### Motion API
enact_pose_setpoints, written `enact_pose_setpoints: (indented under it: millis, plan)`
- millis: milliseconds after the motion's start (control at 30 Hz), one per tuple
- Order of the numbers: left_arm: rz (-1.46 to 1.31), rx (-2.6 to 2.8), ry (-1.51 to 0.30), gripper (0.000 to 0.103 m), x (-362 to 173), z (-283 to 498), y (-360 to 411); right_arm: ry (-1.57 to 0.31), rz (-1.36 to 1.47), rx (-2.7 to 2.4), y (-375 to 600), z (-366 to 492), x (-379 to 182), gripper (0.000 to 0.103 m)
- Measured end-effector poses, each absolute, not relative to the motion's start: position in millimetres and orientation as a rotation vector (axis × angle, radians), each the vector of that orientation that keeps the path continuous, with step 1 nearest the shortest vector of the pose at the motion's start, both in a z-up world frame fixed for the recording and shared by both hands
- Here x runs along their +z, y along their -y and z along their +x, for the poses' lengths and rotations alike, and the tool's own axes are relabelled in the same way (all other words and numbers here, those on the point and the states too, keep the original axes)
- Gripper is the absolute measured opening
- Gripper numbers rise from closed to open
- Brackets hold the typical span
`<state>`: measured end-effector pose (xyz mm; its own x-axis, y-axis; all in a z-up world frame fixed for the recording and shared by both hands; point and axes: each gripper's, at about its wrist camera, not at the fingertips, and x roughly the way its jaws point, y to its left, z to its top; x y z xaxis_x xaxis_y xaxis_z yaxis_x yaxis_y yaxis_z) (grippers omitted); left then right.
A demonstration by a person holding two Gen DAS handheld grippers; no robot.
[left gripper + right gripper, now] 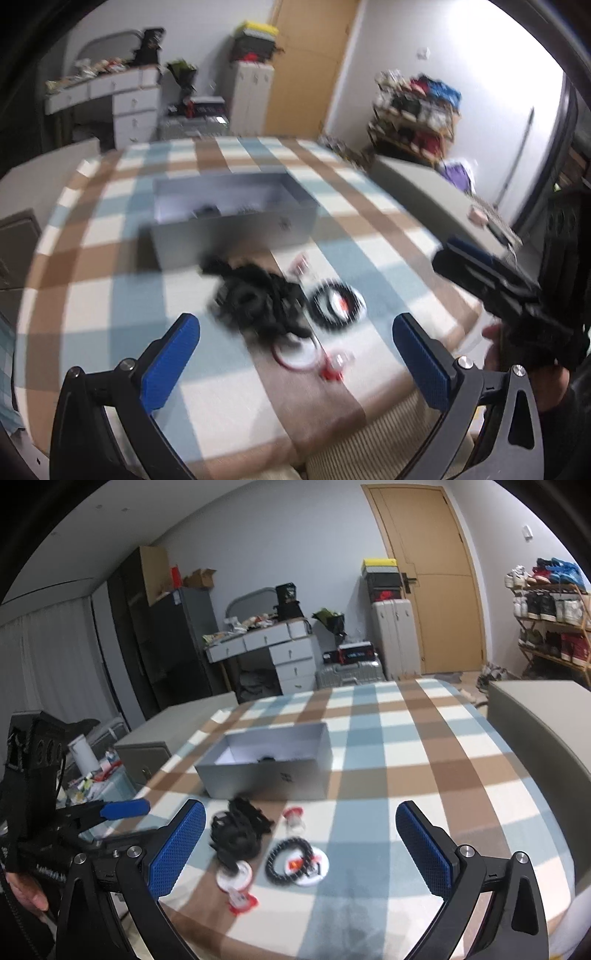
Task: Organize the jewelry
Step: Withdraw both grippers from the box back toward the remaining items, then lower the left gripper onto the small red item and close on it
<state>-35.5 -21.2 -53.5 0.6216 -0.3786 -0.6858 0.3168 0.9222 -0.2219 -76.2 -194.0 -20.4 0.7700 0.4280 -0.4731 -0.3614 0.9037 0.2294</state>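
Both grippers, left gripper (295, 354) and right gripper (301, 843), hover with jaws spread and empty. The black bracelet (290, 860) lies at six o'clock from the grey box (266, 771); best to pinch its rim squarely, clear of the tangled black pile (236, 830)

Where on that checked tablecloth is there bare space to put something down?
Free: the checked tablecloth right of the grey box, out to the grey cabinet, and the strip behind the box. Crowded: just in front of the box, where the black jewelry tangle, black bead bracelet and small white tagged pieces lie close together.
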Motion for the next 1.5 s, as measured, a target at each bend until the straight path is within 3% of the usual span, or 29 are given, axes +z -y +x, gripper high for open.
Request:
enact_pose_setpoints:
  millis: [433,533,633,767,900,967,1000,1500]
  plan:
    - [0.082,-0.543,-0.836,0.100,-72,-52,66,-0.689,0.130,0.362,211,-76,-65,0.103]
    - [0.099,-0.566,-0.834,0.084,-71,-50,69,-0.707,0.143,0.353,216,-75,-70,0.103]
    - [0.085,-0.558,-0.850,0.077,-74,-45,66,-0.710,0.151,0.347,220,-74,-70,0.103]
    - [0.051,-0.561,-0.880,0.052,-79,-40,64,-0.702,0.166,0.347,223,-74,-68,0.103]
    - [0.061,-0.570,-0.874,0.034,-78,-42,64,-0.709,0.167,0.346,223,-74,-70,0.103]
    - [0.069,-0.571,-0.863,0.014,-76,-43,64,-0.712,0.170,0.350,223,-74,-70,0.103]
    - [0.070,-0.579,-0.867,0.011,-76,-43,64,-0.712,0.174,0.356,222,-74,-70,0.103]
    - [0.006,-0.589,-0.870,0.011,-79,-38,54,-0.699,0.165,0.345,217,-72,-64,0.103]
